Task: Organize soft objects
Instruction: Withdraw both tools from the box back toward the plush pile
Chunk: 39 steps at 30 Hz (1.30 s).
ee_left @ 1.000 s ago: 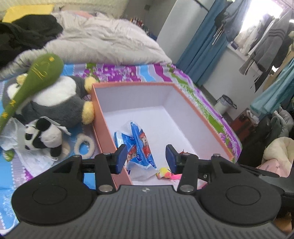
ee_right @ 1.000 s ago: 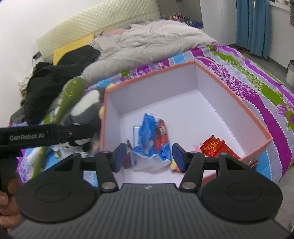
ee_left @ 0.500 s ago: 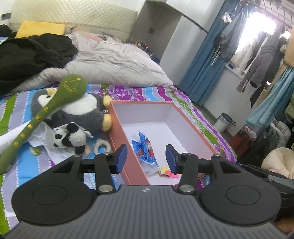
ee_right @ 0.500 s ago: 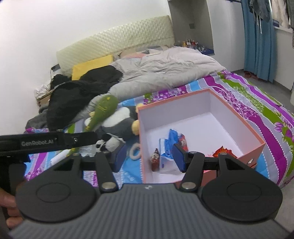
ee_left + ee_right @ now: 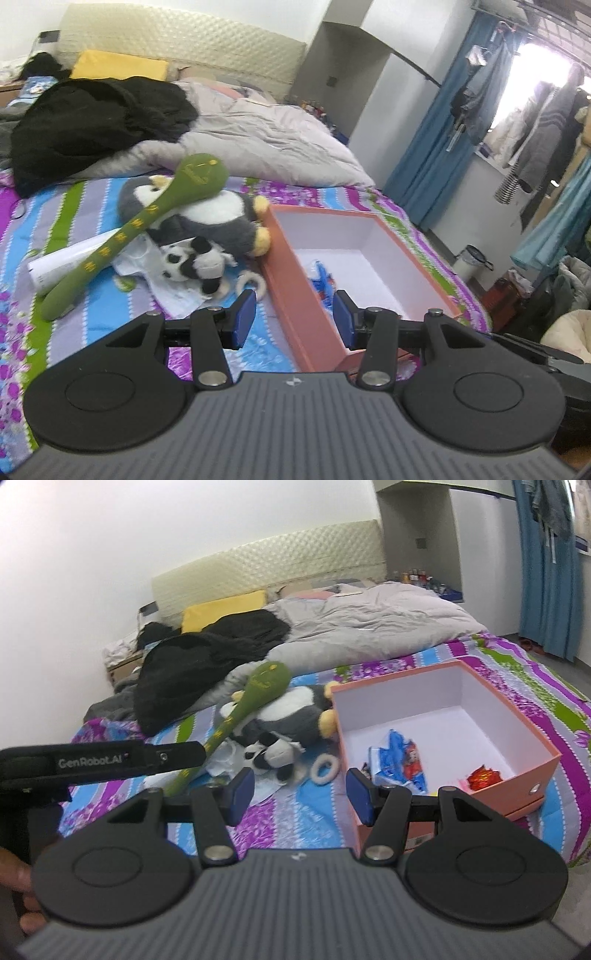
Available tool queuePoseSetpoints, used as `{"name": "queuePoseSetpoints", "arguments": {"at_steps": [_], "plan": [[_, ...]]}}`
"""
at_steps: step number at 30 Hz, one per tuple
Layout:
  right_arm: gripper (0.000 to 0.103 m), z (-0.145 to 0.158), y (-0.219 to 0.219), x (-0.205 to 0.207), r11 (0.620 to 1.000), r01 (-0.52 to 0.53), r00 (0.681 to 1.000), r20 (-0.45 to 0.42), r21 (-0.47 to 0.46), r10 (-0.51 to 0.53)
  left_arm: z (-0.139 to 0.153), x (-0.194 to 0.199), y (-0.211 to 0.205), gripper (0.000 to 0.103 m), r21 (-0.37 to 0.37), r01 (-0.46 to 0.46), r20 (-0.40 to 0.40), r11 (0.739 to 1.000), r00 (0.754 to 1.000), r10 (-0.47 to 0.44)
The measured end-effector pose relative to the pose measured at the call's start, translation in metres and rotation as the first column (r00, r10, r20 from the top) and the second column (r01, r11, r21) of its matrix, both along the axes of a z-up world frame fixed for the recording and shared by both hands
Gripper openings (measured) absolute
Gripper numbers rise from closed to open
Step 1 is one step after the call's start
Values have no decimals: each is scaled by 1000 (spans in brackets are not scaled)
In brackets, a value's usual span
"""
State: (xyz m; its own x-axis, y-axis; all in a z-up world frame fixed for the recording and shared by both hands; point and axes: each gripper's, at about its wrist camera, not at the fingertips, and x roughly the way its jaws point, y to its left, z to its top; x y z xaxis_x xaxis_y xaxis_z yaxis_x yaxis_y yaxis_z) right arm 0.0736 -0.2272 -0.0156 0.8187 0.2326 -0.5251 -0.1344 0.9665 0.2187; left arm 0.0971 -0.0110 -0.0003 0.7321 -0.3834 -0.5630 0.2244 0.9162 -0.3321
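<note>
Left wrist: left gripper (image 5: 291, 319) half open, empty. Penguin plush (image 5: 207, 221) on bedspread beside orange box (image 5: 306, 295), green plush club (image 5: 147, 221) across it. Judged light, squashy; pinch body.

Right wrist: right gripper (image 5: 300, 794) half open, empty. Small panda plush (image 5: 271, 757) before penguin, outside box; judged floppy, grab midsection.

Fuzzy cloth penguin plush (image 5: 207, 218); matt green fabric club (image 5: 147, 218); smooth matt card box (image 5: 439, 734); glossy plastic snack packet (image 5: 400, 762); quilted, padded headboard (image 5: 266, 568).
</note>
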Motion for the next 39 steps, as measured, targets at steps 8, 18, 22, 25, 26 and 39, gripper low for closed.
{"name": "queuePoseSetpoints", "arguments": {"at_steps": [8, 18, 22, 25, 26, 39], "plan": [[58, -11, 16, -3, 997, -81, 997, -5, 2, 81, -10, -14, 20, 52, 17, -88, -31, 996, 996, 89], [58, -22, 25, -12, 993, -121, 992, -28, 11, 121, -16, -29, 28, 52, 35, -134, -29, 990, 990, 135], [58, -27, 32, -13, 991, -133, 990, -46, 30, 134, -20, -36, 34, 52, 37, -145, -31, 989, 989, 146], [58, -30, 36, -11, 990, -138, 989, -57, 28, 140, -28, -37, 42, 52, 27, -161, -48, 987, 986, 163], [58, -31, 37, -9, 990, -138, 989, -59, 28, 139, -30, -36, 44, 52, 25, -165, -53, 986, 985, 167], [58, -51, 53, 55, 991, -131, 983, -128, 27, 134, -67, 27, 72, 52, 13, -202, -142, 979, 969, 202]]}}
